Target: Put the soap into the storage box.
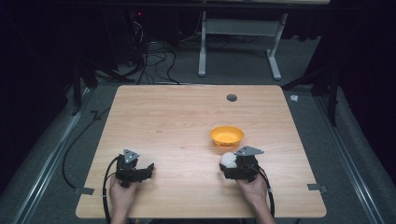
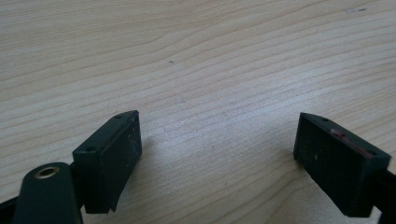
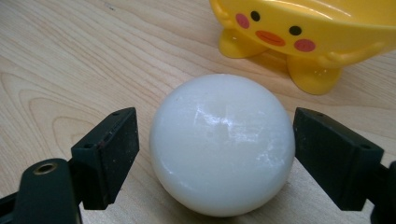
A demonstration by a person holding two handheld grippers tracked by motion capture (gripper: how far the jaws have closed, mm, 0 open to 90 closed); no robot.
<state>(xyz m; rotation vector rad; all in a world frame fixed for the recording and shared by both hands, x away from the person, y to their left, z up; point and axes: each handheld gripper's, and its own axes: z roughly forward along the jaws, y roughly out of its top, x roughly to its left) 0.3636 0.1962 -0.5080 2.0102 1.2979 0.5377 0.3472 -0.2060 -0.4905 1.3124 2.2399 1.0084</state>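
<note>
Black claws point(image 1: 140, 170), grey three-cornered plates, trailing black cables.

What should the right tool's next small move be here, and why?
Probably close the right tool on the glossy white ball. The ball sits on the wooden table between the open jaws, with a gap on each side, and the yellow duck-faced plastic bowl stands just beyond it.

A person's 2 hands each hold a tool near the front edge of a wooden surface point(image 1: 187, 121). The right tool point(image 1: 232, 164) sits against a white ball point(image 1: 228, 159), just behind which stands a yellow bowl point(image 1: 226, 136); the left tool point(image 1: 147, 169) rests well apart over bare wood.
</note>
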